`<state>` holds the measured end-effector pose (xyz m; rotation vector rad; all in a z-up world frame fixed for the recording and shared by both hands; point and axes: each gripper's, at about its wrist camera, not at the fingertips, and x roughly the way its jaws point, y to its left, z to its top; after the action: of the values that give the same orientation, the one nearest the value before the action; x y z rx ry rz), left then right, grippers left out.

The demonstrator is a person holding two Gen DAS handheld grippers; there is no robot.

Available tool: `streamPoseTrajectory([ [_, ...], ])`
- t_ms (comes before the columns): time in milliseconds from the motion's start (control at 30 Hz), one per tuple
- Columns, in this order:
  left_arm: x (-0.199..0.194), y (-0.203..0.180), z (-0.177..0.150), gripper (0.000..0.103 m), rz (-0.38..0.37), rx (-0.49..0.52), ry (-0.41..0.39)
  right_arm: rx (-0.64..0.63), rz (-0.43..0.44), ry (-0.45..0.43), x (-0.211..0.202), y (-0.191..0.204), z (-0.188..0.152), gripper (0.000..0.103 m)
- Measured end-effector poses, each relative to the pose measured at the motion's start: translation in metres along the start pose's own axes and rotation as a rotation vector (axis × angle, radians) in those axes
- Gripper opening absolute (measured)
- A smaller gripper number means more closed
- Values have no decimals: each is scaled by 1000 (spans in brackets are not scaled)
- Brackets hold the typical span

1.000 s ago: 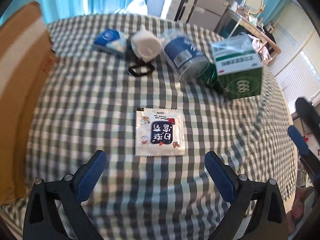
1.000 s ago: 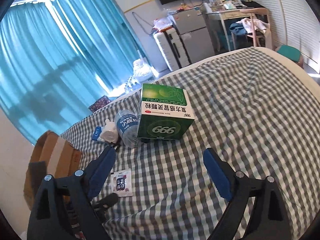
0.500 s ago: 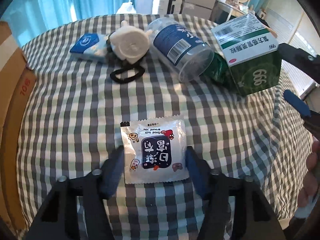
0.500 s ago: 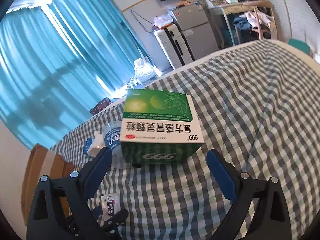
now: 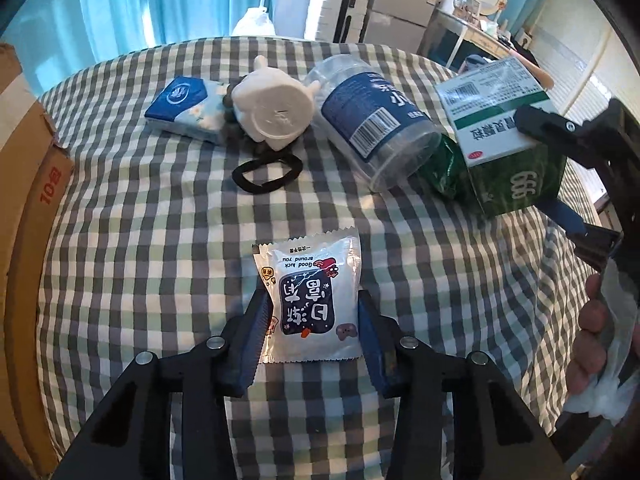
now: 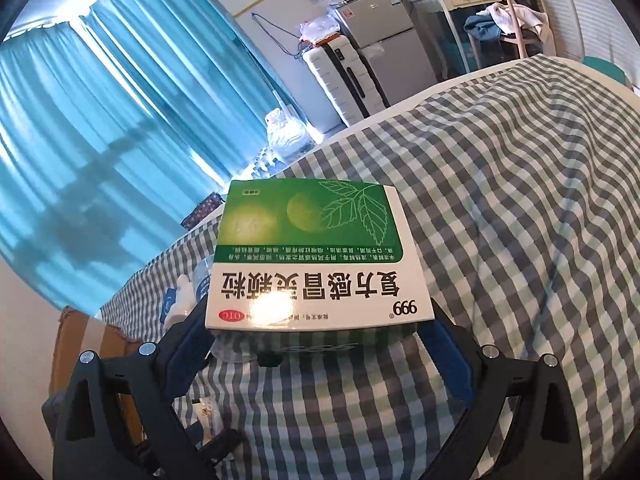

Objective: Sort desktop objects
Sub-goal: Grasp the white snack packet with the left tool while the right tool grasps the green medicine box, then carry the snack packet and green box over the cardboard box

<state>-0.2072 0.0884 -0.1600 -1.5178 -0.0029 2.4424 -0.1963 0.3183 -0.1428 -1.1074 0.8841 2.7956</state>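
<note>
Sachet (image 5: 314,300) of white foil lies flat on the checked tablecloth (image 5: 132,240) at 6 o'clock in the left wrist view, its long axis running 6 to 12, print upside down, top seam toward 12; the left gripper (image 5: 312,326) has its blue pads against both long edges, jaws clamped on it. Medicine box (image 6: 316,256), green and white, sits at the centre of the right wrist view, its long axis across from 9 to 3, printed face up; the right gripper (image 6: 316,356) brackets its ends, and whether the pads actually press it I cannot tell. Judging by this, the pick-up step is in hand: next comes a level lift, then carrying toward the cardboard box (image 5: 24,184) at 9 o'clock, probably. Beyond, at 12, lie a clear jar (image 5: 376,120), tissue pack (image 5: 184,108) and black hair tie (image 5: 266,172)
</note>
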Motion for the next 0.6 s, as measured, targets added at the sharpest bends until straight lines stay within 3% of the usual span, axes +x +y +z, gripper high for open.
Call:
streamPoseTrajectory([
  [267,-17,21,-1,41,13,-5,-14,-33,-41,-27,-19,7,-7,94],
  [600,-62,31,-5,40,30,-39,-74,-57,-68,48,-57,24,-37,93],
])
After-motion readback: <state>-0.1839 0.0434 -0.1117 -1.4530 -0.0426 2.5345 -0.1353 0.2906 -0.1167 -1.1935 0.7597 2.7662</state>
